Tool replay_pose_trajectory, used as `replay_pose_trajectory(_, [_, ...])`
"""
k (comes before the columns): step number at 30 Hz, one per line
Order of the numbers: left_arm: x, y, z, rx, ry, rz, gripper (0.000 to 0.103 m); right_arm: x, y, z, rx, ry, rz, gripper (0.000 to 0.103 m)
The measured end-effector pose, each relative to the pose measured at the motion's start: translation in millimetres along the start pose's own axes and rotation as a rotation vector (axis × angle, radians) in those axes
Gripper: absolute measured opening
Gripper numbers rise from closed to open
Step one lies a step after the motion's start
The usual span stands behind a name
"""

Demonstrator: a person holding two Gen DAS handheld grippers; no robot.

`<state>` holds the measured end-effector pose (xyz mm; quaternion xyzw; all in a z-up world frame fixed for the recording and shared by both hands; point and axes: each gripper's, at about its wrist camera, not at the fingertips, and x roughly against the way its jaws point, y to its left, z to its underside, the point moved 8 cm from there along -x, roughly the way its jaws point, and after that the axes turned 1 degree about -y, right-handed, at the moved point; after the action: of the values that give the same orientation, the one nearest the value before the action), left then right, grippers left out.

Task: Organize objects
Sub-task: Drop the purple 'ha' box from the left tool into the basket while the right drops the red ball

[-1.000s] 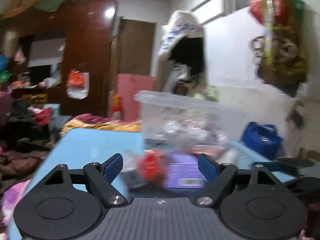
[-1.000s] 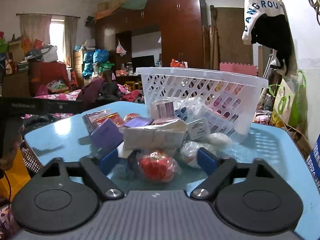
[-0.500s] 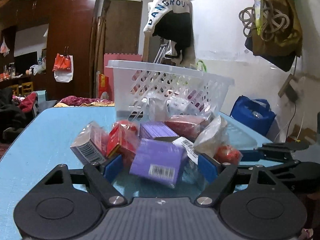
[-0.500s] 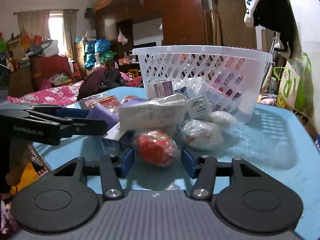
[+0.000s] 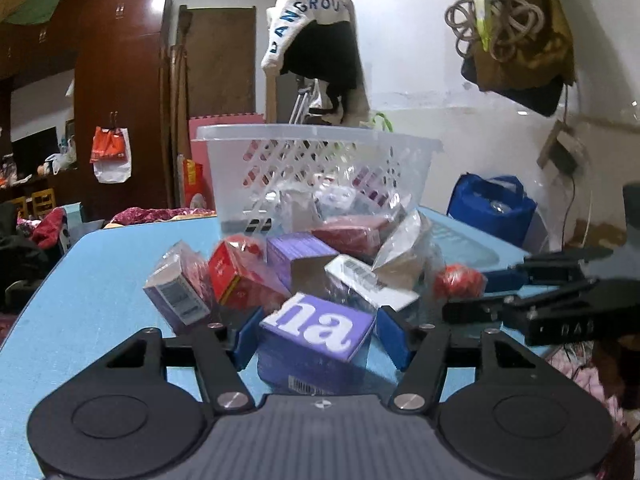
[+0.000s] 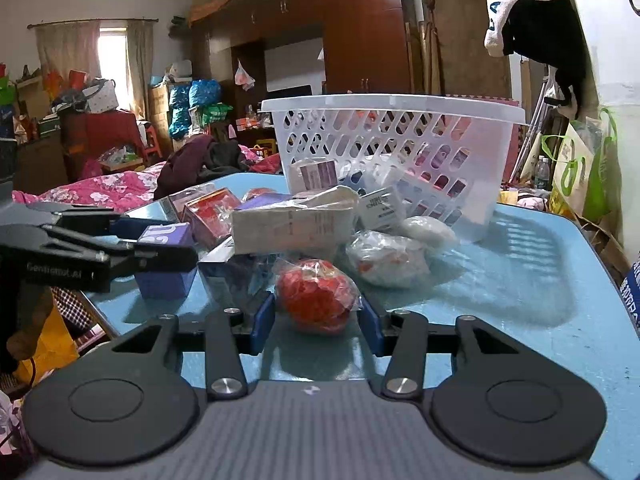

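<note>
- Purple box (image 5: 318,330) between left tool (image 5: 318,334) pads, jaws just closing, contact unclear.
- Red wrapped ball (image 6: 316,300) clamped by right tool (image 6: 318,318) on blue worktop (image 6: 520,300).

My left tongs (image 5: 316,336) have just been closing around a purple cardboard box with white letters (image 5: 318,330), which sits between the blue pads; whether they press it I cannot tell. Just ahead lie a red plastic-wrapped carton (image 5: 240,280) and another purple box (image 5: 300,260) on the light blue tabletop (image 5: 80,300). Beyond stands a white perforated plastic basket (image 5: 320,168). To my right, the other black tongs (image 5: 472,292) flank a red wrapped ball (image 5: 458,280).
</note>
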<state>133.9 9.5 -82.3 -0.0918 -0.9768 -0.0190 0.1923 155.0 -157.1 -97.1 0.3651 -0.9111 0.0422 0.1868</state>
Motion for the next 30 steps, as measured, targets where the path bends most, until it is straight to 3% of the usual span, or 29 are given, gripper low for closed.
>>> replay_pose_trajectory(5, [4.5,3.2,-4.5,0.029,-0.032,0.003,0.061,5.8,-1.3,-4.4,0.004,-0.019,0.01,0.049])
replay_pose_trajectory(12, [23.6,1.6,-42.4,0.084,-0.119,0.055,0.061,29.6,-11.5,-38.7,0.027,-0.099,0.037,0.049])
replay_pose_trajectory(17, [16.7,8.1,-113.4,0.115,-0.2,0.075,0.061,34.4,-27.9,-103.9,0.05,-0.173,0.049,0.049])
replay_pose_trajectory(19, [1.9,14.9,-149.1,0.127,-0.221,0.05,0.061,26.7,-34.8,-135.9,0.042,-0.203,0.061,0.049])
replay_pose_trajectory(22, [-39.8,27.6,-191.9,0.18,-0.175,0.027,0.061,-2.0,-45.5,-173.5,0.021,-0.163,0.059,0.049])
replay_pose_trajectory(24, [-69.7,35.0,-206.7,0.214,-0.12,0.016,0.061,-23.4,-54.4,-188.4,0.032,-0.132,0.109,0.049])
replay_pose_trajectory(30, [-112.7,51.8,-203.2,0.263,-0.038,-0.049,0.061,-63.6,-73.9,-193.4,0.034,-0.043,0.16,0.049])
